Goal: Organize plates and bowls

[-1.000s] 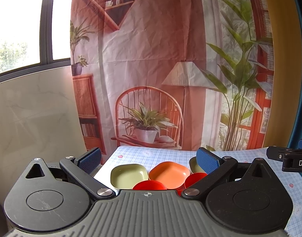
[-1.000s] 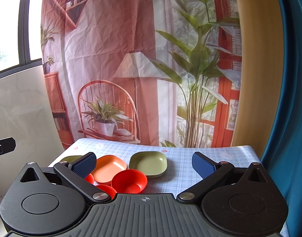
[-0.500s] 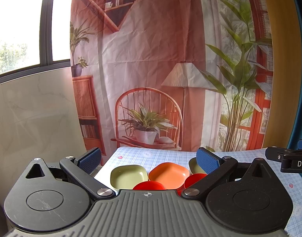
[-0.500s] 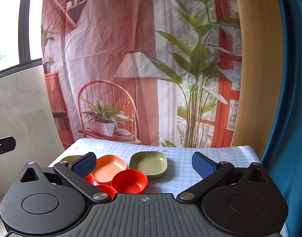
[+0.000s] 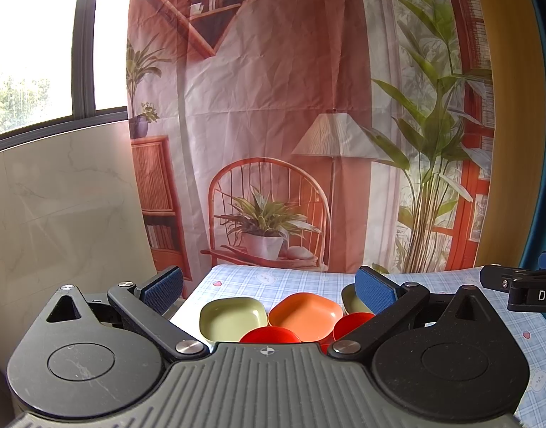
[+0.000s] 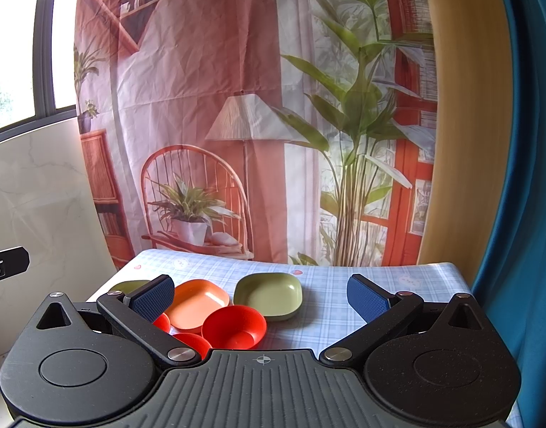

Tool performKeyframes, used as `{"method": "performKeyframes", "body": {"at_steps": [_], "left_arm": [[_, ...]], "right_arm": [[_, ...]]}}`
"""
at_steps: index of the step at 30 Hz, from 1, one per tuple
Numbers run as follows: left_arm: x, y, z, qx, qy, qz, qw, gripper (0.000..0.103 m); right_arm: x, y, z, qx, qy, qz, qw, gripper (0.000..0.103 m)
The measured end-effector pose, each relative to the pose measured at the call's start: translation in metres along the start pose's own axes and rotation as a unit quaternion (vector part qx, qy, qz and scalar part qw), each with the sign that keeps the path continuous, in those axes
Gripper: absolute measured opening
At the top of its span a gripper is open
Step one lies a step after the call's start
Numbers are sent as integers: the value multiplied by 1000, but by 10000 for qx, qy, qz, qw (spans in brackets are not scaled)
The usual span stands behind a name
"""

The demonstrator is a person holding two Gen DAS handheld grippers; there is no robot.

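— Where do the dishes sit?

— On the checked tablecloth [image 6: 344, 285], bunched at its left end. Left to right: a green plate [image 5: 232, 317], an orange plate [image 6: 198, 301] touching it, red bowls [image 6: 233, 326] in front, then another green plate [image 6: 269, 294] just beside the orange one.

— And the grippers?

— The left gripper [image 5: 269, 290] hangs above the table, jaws wide apart, holding nothing. The right gripper [image 6: 260, 297] is the same: fingers spread, empty.

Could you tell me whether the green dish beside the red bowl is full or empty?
Empty: the green dish sits upright and its bare inside shows, beside the red bowl.
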State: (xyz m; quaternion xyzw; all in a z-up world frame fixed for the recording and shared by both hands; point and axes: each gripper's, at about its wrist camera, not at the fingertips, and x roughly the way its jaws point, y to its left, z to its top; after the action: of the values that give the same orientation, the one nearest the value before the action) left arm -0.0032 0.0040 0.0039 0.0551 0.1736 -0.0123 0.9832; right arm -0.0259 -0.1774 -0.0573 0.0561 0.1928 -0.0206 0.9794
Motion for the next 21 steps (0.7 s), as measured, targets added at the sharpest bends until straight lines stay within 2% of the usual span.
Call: {"method": "performKeyframes", "body": {"at_steps": [16, 18, 21], "left_arm": [[0, 0, 0, -14, 7, 2, 10000, 103], [2, 1, -1, -63, 13, -5, 10000, 103], [10, 1, -3, -116, 103, 66, 9999, 103]], "right_arm": [[2, 2, -1, 37, 5, 40, 10000, 103], [3, -15, 2, 119, 18, 108, 9999, 103], [6, -16, -2, 189, -10, 165, 9997, 103]]}}
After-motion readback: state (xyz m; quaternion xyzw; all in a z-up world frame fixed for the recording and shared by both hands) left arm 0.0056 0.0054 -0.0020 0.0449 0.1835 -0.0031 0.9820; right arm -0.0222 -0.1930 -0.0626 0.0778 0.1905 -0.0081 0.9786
